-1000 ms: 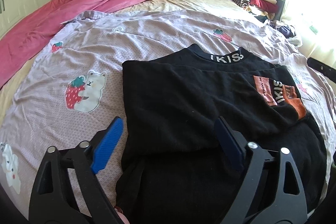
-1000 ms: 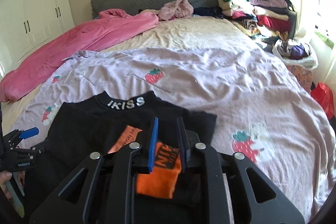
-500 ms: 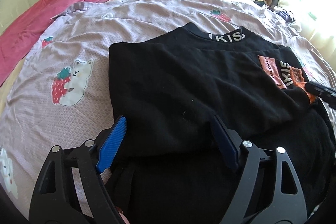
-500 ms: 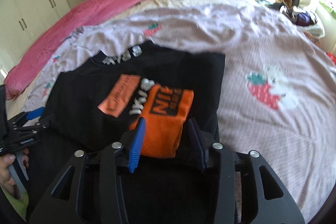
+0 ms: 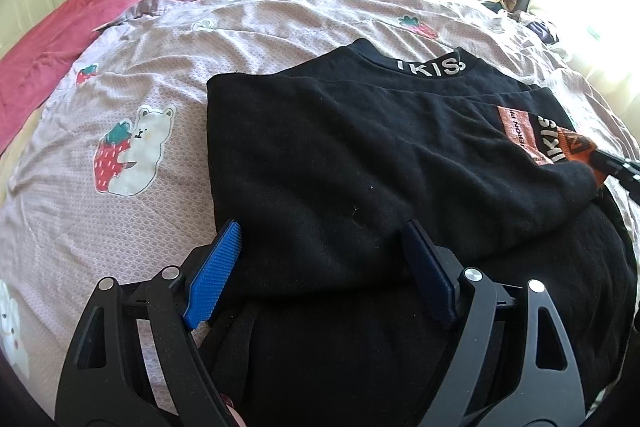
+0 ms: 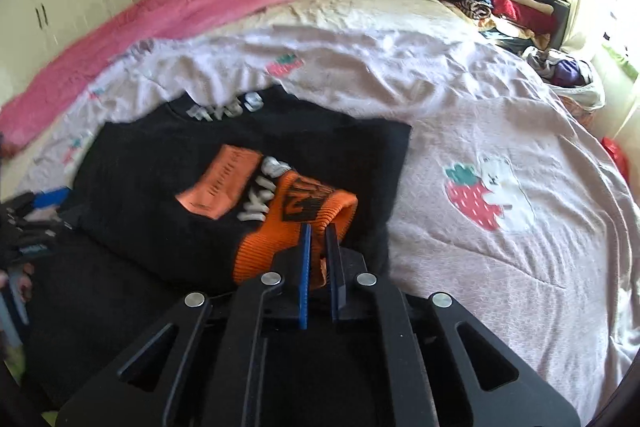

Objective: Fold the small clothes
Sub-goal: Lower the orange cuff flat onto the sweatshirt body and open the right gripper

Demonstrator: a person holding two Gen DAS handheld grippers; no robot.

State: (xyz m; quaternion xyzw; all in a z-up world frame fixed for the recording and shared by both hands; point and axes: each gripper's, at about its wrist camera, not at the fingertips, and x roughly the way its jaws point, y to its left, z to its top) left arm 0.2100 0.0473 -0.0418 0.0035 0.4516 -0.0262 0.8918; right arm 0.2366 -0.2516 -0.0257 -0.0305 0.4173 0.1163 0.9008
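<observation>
- Black sweater [image 5: 360,163]: lies partly folded on the strawberry-print sheet [image 5: 132,211], sleeves laid across its body.
- Left gripper [image 5: 320,259]: jaws spread, straddling the sweater's near left fold, probably ready to seize it.
- Right gripper [image 6: 318,255]: jaws pressed together, pinching the orange cuff [image 6: 296,223] at the sweater's right, likely to reposition the sleeve.

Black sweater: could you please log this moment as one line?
right gripper shut on orange cuff | left gripper open over black sweater
</observation>
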